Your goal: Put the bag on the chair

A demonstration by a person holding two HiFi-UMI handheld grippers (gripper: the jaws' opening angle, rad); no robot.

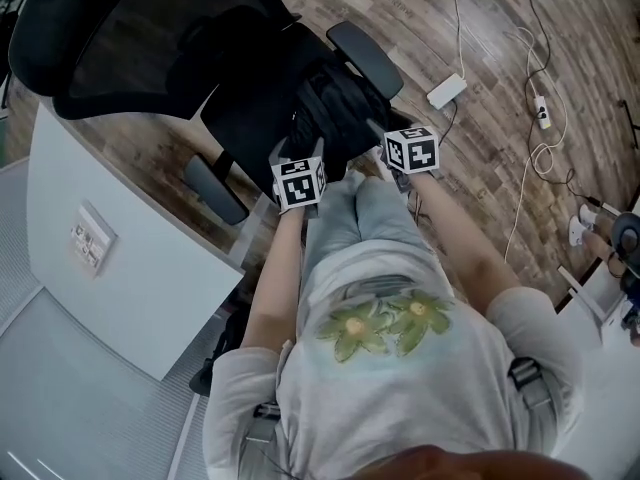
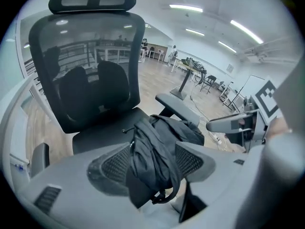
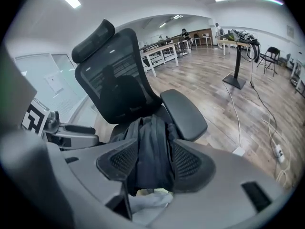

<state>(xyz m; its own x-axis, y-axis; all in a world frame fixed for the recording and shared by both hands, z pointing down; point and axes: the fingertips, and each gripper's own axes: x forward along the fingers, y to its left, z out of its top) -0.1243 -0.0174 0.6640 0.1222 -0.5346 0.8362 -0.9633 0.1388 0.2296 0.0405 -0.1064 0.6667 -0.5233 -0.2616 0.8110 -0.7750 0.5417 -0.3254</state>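
Note:
A black bag [image 1: 335, 108] lies slumped at the front of the seat [image 1: 250, 118] of a black mesh office chair [image 1: 130, 38]. My left gripper [image 1: 299, 168] and right gripper [image 1: 408, 140] are side by side at the seat's front edge. In the left gripper view the bag [image 2: 157, 147] hangs loosely between the widely spread jaws of the left gripper [image 2: 152, 163]. The right gripper [image 3: 152, 161] has the bag [image 3: 152, 147] filling its gap, jaws spread wide, pads not pinching it. The bag's weight rests on the seat [image 2: 100, 128].
The chair's armrests [image 1: 365, 56] [image 1: 215, 190] flank the bag. A white desk panel [image 1: 120, 268] stands at the left. A white power adapter [image 1: 446, 90] and cables [image 1: 530, 158] lie on the wooden floor to the right. Another person's feet [image 1: 600, 223] show at the right edge.

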